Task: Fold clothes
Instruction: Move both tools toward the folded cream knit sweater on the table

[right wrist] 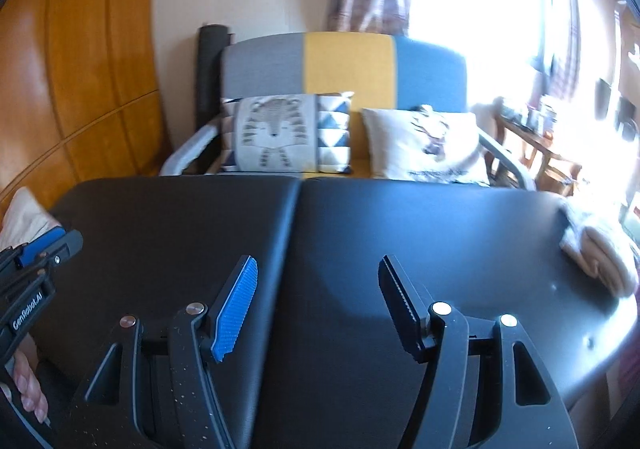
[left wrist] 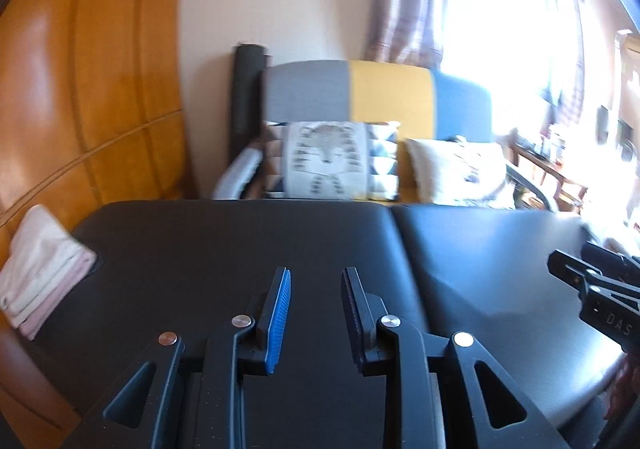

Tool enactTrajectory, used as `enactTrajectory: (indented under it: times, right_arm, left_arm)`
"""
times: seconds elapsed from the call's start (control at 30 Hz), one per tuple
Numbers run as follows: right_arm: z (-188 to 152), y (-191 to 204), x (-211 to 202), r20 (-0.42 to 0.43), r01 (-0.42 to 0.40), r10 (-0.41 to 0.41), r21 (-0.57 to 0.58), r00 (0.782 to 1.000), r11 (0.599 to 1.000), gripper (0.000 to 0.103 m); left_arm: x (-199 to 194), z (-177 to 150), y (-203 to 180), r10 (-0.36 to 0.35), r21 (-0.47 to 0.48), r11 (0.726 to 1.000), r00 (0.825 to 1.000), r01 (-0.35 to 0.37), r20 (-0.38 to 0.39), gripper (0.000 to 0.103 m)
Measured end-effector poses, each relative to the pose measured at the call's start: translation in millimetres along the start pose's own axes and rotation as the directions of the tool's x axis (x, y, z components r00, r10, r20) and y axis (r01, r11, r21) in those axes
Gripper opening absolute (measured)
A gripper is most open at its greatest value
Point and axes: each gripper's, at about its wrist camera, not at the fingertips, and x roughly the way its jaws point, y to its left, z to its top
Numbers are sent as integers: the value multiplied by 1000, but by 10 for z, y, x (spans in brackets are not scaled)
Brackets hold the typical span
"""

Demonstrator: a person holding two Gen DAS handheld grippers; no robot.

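A black padded table [left wrist: 280, 249] fills the lower half of both views, split by a seam running away from you, with a wooden wall [left wrist: 80, 89] on the left and a bright curtained window [left wrist: 500, 9] on the right. Behind the table stands a sofa [right wrist: 348, 65] in grey, yellow and blue panels, carrying a zebra-print cushion [right wrist: 276, 133] and a pale cushion [right wrist: 420, 141].

Your left gripper [left wrist: 316, 309] hovers above the table with its fingers a small gap apart, nothing between them. Your right gripper [right wrist: 318, 301] also hangs over the table, near the seam, its fingers spread wider and empty. Each tool shows at the edge of the other's view, side by side and apart.

A folded stack of pink and white clothes [left wrist: 40, 269] rests on the far left corner of the table, beside the wooden wall. A crumpled cream garment [right wrist: 600, 249] lies at the table's right edge, well apart from both grippers. Fingertips [right wrist: 30, 393] of your left hand show at the lower left of the right wrist view.
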Motion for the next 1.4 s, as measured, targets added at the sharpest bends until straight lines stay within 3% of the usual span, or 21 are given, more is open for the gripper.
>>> enactTrajectory:
  times: [0.17, 0.3, 0.5, 0.63, 0.77, 0.87, 0.93, 1.0, 1.07, 1.13, 1.2, 1.27, 1.4]
  right_arm:
    - [-222, -425, 16, -3, -39, 40, 46, 999, 998, 66]
    - [-399, -765, 29, -4, -71, 71, 84, 997, 994, 66]
    - [-807, -1646, 190, 8, -68, 68, 156, 998, 985, 66]
    - [-976, -2019, 150, -12, 7, -5, 192, 1000, 981, 66]
    - [-830, -1987, 156, -32, 111, -106, 216, 994, 970, 66]
    - [-821, -1887, 192, -50, 200, -193, 251, 980, 947, 67]
    - [-815, -1821, 216, -64, 258, -250, 273, 966, 927, 67]
    - [-809, -1754, 240, -79, 315, -306, 294, 949, 902, 67]
    - [-844, -1894, 183, -89, 343, -332, 306, 939, 888, 67]
    - [-830, -1990, 103, -97, 367, -355, 306, 930, 879, 67]
    - [-795, -2055, 35, -105, 396, -383, 301, 918, 867, 67]
    - [-749, -2109, -7, -111, 436, -423, 294, 899, 850, 74]
    - [-737, -2324, -31, -118, 470, -458, 321, 881, 822, 76]
  left_arm:
    - [57, 42, -268, 34, 39, 999, 999, -34, 3, 26]
    - [137, 127, -860, 72, 52, 996, 997, -74, 22, 26]
    - [930, 358, -1251, 109, 43, 993, 994, -110, 32, 26]
    - [1245, 408, -2087, 147, 49, 988, 989, -147, 5, 26]
    - [1379, -25, -3647, 214, 78, 973, 976, -216, 34, 26]
    - [2209, 11, -4540, 229, 121, 967, 973, -226, -12, 26]
    - [2267, -117, -5233, 242, 122, 964, 970, -237, -26, 26]
    - [2482, 33, -5492, 229, 121, 968, 972, -221, -51, 26]
    - [2607, -66, -5974, 217, 122, 970, 974, -209, -64, 26]
    - [3167, 47, -6045, 156, 132, 981, 983, -144, -92, 26]
    - [3053, 125, -5407, 58, 182, 983, 991, -36, -119, 26]
    - [2905, 45, -5199, 14, 209, 978, 992, 13, -127, 26]
    - [2328, 117, -5811, 3, 216, 976, 986, 34, -170, 26]
